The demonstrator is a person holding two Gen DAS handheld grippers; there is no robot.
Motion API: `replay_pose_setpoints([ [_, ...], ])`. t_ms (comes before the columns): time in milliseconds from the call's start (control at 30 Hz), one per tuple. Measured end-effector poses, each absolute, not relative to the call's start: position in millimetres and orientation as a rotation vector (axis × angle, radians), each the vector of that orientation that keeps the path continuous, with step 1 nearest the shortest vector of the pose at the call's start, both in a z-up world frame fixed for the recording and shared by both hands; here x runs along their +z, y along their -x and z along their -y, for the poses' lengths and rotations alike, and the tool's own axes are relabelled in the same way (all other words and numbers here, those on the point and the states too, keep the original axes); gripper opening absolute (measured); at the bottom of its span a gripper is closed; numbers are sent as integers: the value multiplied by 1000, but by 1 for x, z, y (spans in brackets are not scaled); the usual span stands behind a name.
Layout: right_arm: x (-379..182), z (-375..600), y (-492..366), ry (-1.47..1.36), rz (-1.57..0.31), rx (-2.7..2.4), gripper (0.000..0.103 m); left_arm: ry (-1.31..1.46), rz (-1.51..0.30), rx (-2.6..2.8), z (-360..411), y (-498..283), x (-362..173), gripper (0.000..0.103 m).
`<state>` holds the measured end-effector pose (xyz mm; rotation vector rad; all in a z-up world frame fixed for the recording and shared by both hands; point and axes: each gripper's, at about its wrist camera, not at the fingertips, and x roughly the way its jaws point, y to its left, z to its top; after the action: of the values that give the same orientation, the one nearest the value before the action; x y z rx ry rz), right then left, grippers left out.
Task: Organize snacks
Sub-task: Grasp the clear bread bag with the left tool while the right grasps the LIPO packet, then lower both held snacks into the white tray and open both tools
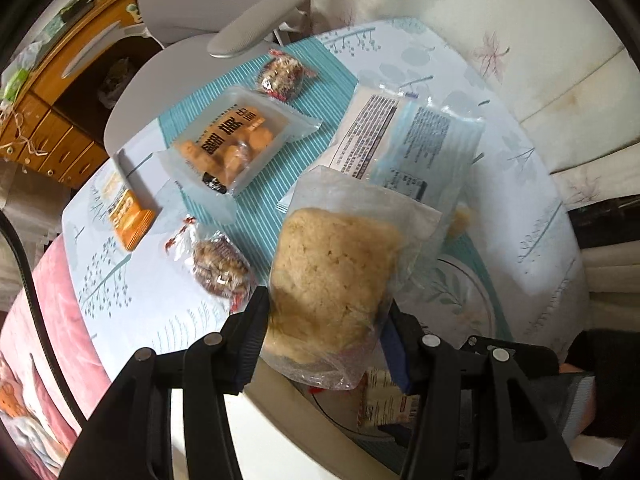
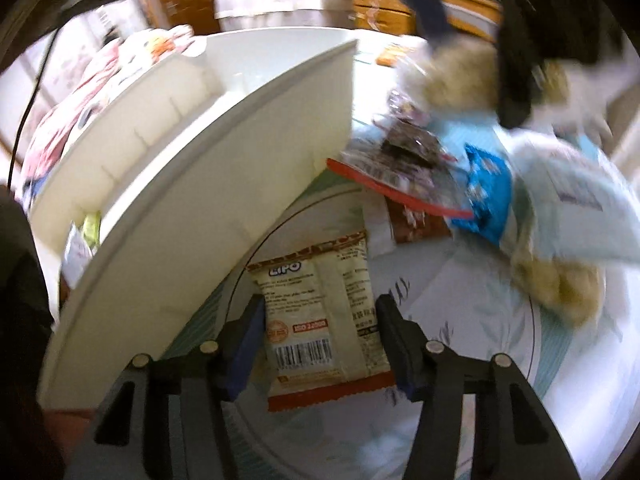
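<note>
My left gripper (image 1: pixel 326 316) is shut on a clear bag with a pale crumbly cake (image 1: pixel 336 276) and holds it above the table. Beyond it lie an orange-snack packet (image 1: pixel 236 144), two dark nut sweets (image 1: pixel 218 266) (image 1: pixel 282 74), an orange box (image 1: pixel 128 212) and white-blue packets (image 1: pixel 404 144). My right gripper (image 2: pixel 316 316) is open, its fingers on either side of a cream LIPO packet (image 2: pixel 320 320) lying on the table. The left gripper with the cake bag (image 2: pixel 452 76) shows at the top of the right wrist view.
A white divided organizer box (image 2: pixel 192 184) stands at the left of the right wrist view, next to the LIPO packet. A red-edged dark packet (image 2: pixel 404 164), a blue packet (image 2: pixel 484 192) and another cake bag (image 2: pixel 560 276) lie to the right. A grey chair (image 1: pixel 208 12) stands behind the table.
</note>
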<state>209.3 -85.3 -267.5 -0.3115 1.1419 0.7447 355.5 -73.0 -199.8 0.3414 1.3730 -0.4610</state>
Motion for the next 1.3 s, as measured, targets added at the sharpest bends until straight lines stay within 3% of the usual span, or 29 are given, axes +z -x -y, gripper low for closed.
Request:
replay_pose_setpoints([
  [500, -248, 130, -174, -106, -1319, 369, 54, -112, -1249, -426, 10, -275, -121, 51],
  [900, -189, 152, -127, -199, -1200, 153, 54, 25, -1206, -396, -91, -189, -100, 51],
  [1300, -132, 94, -86, -258, -1049, 76, 54, 71, -1162, -420, -171, -130, -98, 51],
])
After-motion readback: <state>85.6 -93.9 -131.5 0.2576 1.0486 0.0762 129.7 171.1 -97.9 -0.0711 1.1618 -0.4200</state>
